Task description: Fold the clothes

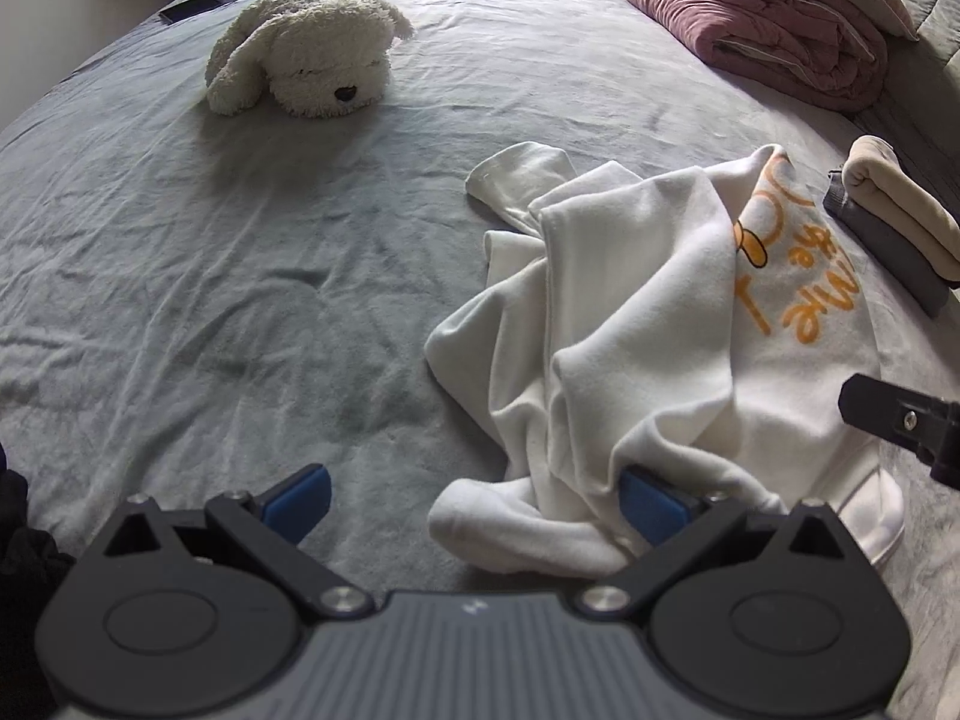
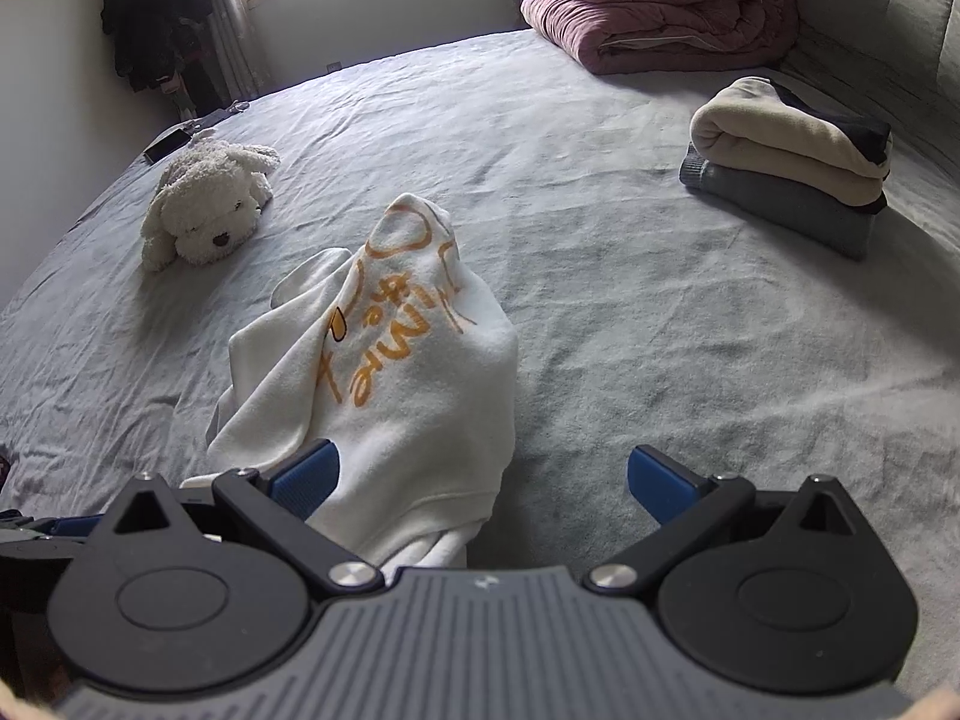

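1. White sweatshirt (image 2: 384,384) with orange print is lying crumpled on the near part of the grey bed (image 2: 630,276)
2. Left gripper (image 1: 474,501) fingers spread wide, right pad against the cloth; right gripper (image 2: 483,483) fingers apart too, over the hem
3. Plush dog (image 2: 204,210) far left; folded stack (image 2: 792,162) far right; pink quilt (image 2: 660,6) behind it

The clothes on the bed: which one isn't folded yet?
The white sweatshirt with orange lettering, lying crumpled nearest both grippers. The cream and grey garments sit neatly stacked farther off.
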The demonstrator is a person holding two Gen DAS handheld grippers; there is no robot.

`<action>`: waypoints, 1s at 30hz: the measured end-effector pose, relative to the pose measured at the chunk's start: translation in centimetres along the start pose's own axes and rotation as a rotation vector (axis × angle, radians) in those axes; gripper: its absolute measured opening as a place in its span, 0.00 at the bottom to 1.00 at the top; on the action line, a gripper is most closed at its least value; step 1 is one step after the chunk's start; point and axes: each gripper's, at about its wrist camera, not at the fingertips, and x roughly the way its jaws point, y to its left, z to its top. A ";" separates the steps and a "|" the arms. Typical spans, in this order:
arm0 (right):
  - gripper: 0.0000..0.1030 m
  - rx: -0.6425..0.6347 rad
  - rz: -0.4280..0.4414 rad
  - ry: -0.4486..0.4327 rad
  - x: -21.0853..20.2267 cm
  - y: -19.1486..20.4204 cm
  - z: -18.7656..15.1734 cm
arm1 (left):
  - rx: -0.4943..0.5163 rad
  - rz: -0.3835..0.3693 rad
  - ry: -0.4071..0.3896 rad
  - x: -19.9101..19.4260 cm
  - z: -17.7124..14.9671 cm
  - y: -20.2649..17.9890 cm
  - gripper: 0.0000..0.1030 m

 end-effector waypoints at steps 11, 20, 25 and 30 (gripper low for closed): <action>0.85 0.066 0.200 -0.012 1.3 -1.9 1.2 | -0.016 -0.072 0.022 2.4 -1.2 0.5 1.00; 0.53 0.091 0.251 0.029 1.0 -2.0 0.9 | 0.081 -0.042 0.029 2.3 -2.0 -0.4 1.00; 0.22 0.099 0.274 0.056 0.9 -2.1 0.8 | 0.031 -0.117 0.065 1.2 -1.7 0.9 0.97; 0.13 0.128 0.317 0.089 0.8 -2.6 0.6 | 0.022 -0.251 0.053 -0.2 -2.3 0.8 0.87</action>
